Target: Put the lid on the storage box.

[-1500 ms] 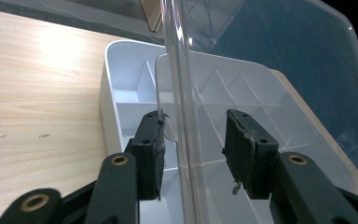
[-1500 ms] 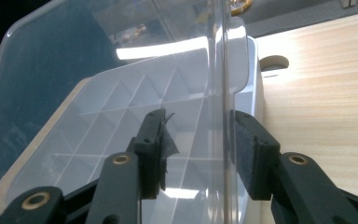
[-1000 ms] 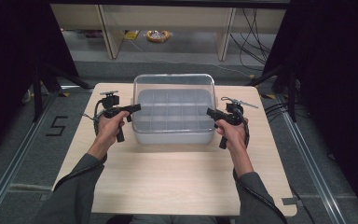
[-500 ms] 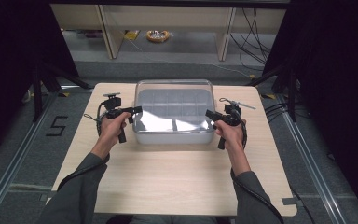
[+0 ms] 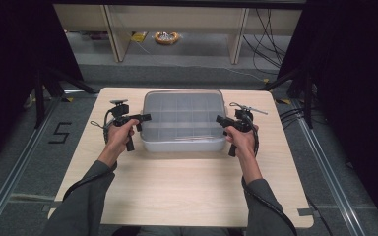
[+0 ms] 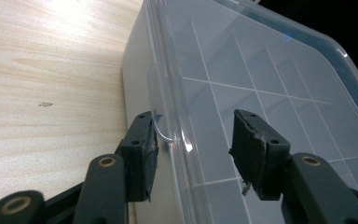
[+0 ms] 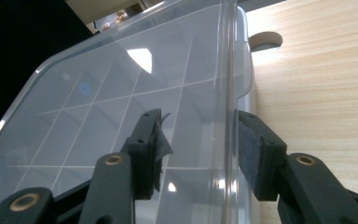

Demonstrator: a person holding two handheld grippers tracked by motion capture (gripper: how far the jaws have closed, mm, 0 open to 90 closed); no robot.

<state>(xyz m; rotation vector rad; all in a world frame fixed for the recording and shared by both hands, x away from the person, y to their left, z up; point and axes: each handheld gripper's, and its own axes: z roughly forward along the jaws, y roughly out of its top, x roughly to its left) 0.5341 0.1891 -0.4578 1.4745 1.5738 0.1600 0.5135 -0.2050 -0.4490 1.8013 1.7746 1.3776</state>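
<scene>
You have the box (image 5: 184, 120) on the table (image 5: 177, 187), toward its far half. The left gripper (image 5: 145, 118) is at its left edge, the right gripper (image 5: 220, 119) at its right edge — both straddle the lid's rim.

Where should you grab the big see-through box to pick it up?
Probably by its two short ends, one gripper from each side. The clear box is wide and flat, and each end has a lip and a small tab that jaws can straddle. The left gripper and right gripper sit there already.
</scene>
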